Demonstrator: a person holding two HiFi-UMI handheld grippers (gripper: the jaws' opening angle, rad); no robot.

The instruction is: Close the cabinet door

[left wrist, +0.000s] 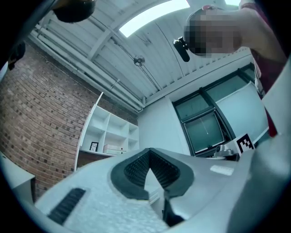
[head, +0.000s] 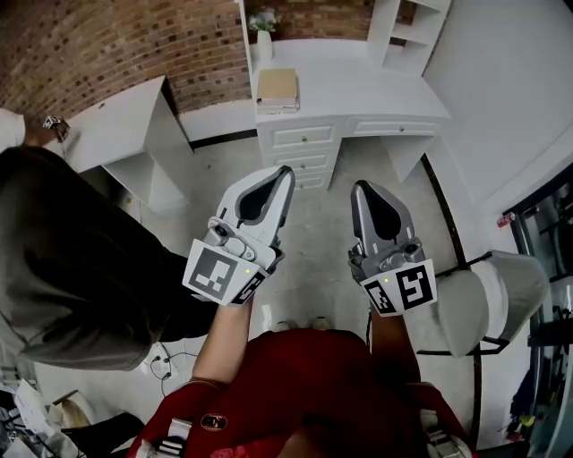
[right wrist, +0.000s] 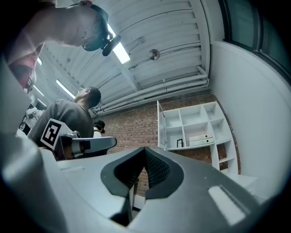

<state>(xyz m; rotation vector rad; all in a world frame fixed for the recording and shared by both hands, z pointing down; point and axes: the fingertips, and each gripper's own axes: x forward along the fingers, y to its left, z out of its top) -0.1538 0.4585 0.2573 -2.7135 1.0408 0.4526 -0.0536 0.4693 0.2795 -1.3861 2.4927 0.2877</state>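
In the right gripper view a white shelf unit (right wrist: 193, 125) stands on the brick wall, its cabinet door (right wrist: 160, 125) swung open at the left edge. The head view shows the same unit (head: 407, 27) above a white desk, with the door's edge (head: 243, 31) sticking out. My left gripper (head: 285, 172) and right gripper (head: 361, 188) are held side by side at chest height, tilted upward and well short of the desk. Both are shut with nothing between the pads, as the left gripper view (left wrist: 149, 152) and the right gripper view (right wrist: 144, 150) confirm.
The white desk (head: 376, 89) with drawers (head: 304, 136) carries a tan box (head: 277, 87) and a vase (head: 263, 43). A person in a grey shirt (head: 72, 259) stands close on the left by a white side table (head: 116, 125). A white chair (head: 492, 295) is at right.
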